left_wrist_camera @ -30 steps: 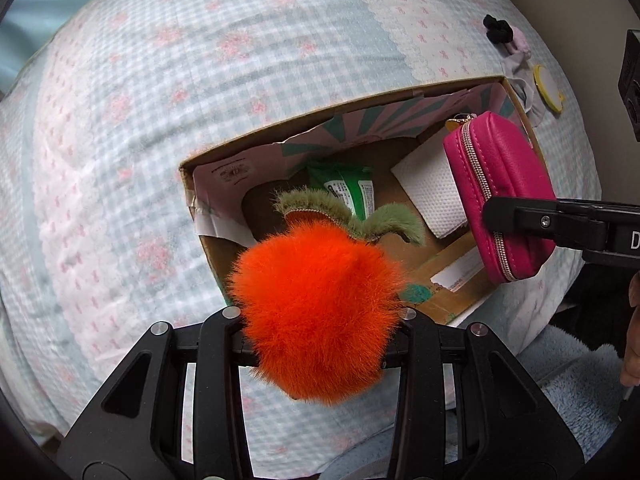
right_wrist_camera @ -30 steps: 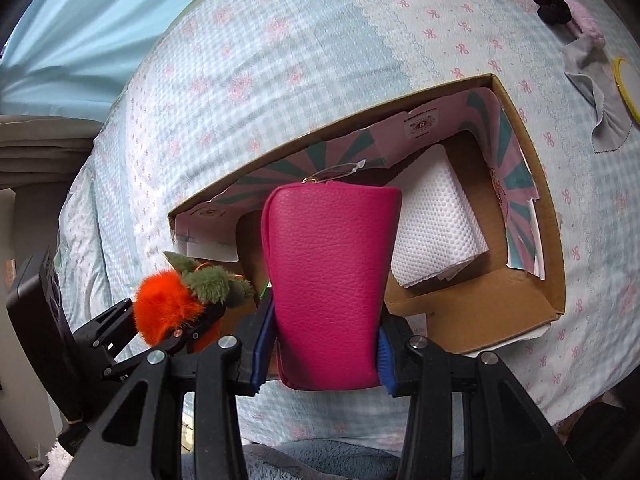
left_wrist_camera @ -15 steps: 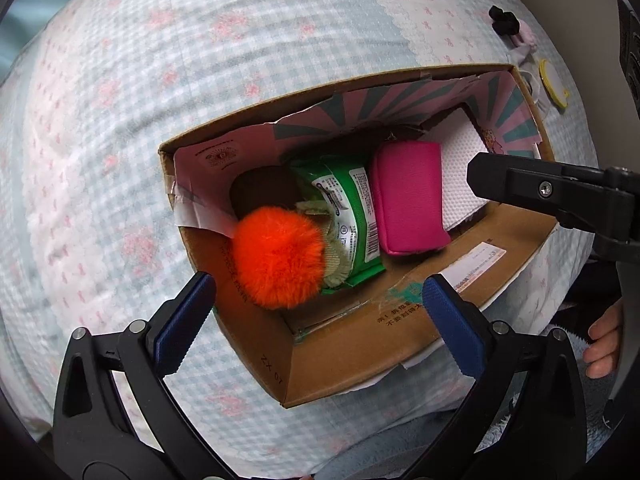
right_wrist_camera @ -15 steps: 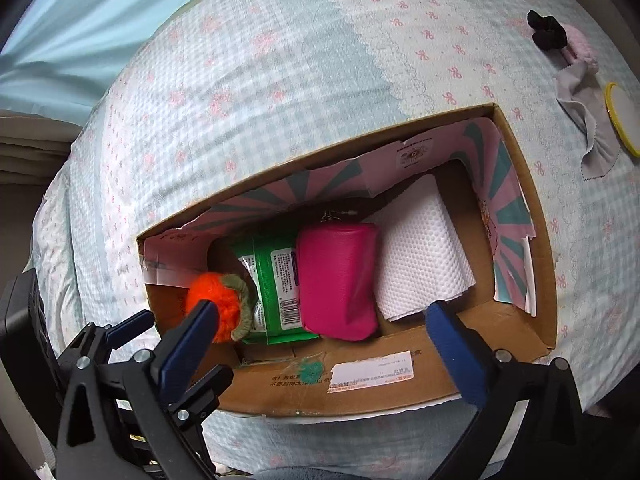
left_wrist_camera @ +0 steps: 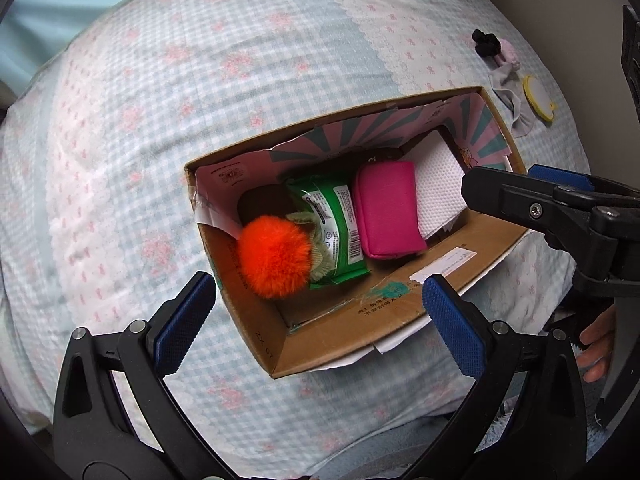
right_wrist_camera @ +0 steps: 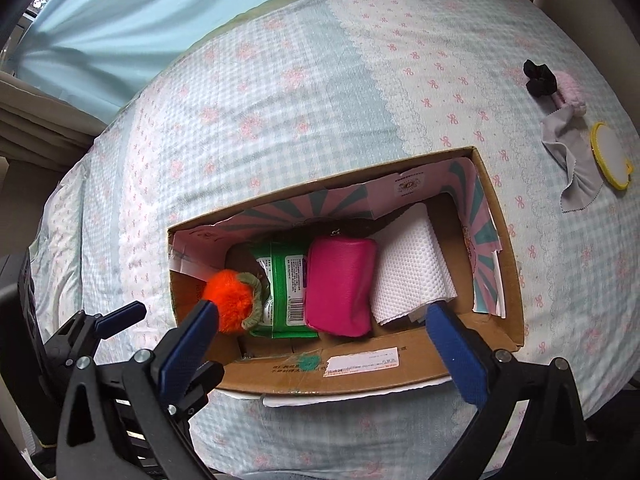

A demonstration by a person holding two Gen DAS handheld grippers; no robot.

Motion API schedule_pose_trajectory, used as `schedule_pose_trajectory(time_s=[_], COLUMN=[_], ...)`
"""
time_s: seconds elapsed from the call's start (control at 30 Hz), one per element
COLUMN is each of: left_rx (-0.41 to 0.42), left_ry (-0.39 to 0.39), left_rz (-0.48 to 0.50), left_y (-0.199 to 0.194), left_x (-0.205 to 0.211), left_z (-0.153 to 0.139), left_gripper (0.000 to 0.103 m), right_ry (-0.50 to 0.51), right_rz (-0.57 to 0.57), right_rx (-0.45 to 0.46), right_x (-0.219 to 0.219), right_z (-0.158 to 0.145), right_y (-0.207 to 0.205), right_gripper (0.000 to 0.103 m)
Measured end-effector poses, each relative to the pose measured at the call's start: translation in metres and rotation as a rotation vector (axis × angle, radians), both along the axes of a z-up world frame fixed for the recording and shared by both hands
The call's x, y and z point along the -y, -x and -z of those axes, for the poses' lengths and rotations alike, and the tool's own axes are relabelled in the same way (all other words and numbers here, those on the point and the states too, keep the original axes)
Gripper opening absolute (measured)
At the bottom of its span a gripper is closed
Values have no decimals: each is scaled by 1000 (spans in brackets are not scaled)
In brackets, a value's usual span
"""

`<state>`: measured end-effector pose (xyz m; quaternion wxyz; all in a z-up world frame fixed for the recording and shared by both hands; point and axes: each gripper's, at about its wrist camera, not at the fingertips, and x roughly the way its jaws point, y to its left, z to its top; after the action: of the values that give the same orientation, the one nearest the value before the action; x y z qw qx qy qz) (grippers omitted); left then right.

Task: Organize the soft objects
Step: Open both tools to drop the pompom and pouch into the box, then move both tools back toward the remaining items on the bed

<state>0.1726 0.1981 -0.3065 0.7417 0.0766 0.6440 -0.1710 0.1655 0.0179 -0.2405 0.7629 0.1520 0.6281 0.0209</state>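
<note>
An open cardboard box [left_wrist_camera: 340,332] [right_wrist_camera: 360,376] lies on the bed. Inside, from left to right, are a fluffy orange pom-pom [left_wrist_camera: 276,256] [right_wrist_camera: 230,300] with green leaves, a green wipes pack [left_wrist_camera: 340,224] [right_wrist_camera: 286,292], a pink pouch [left_wrist_camera: 388,208] [right_wrist_camera: 340,284] and a white folded towel [left_wrist_camera: 436,184] [right_wrist_camera: 412,264]. My left gripper [left_wrist_camera: 316,320] is open and empty above the box's near left corner. My right gripper [right_wrist_camera: 320,344] is open and empty above the box's front wall; it also shows in the left wrist view [left_wrist_camera: 548,204].
The bed has a blue checked cover [left_wrist_camera: 200,80] [right_wrist_camera: 280,100]. At the far right lie a black scrunchie [right_wrist_camera: 540,76], a pink soft item [right_wrist_camera: 572,92], a grey cloth [right_wrist_camera: 572,160] and a yellow-rimmed round thing [right_wrist_camera: 612,156]. A blue curtain [right_wrist_camera: 140,12] hangs behind.
One second ago the left gripper held the pom-pom and the right held the pink pouch. Both let go into the box, opened wide and pulled back.
</note>
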Motion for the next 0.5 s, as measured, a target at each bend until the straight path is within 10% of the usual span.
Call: schedule_pose_trajectory(time_s=[0.5], left_rx=[152], left_ry=[76], left_rz=[-62], left_y=[61], left_x=[21], left_z=[-81], left_gripper=[103], right_ry=[17], right_rz=[27], right_rx=[186], right_x=[61], right_z=[-100], right_y=[72], right_gripper=[103])
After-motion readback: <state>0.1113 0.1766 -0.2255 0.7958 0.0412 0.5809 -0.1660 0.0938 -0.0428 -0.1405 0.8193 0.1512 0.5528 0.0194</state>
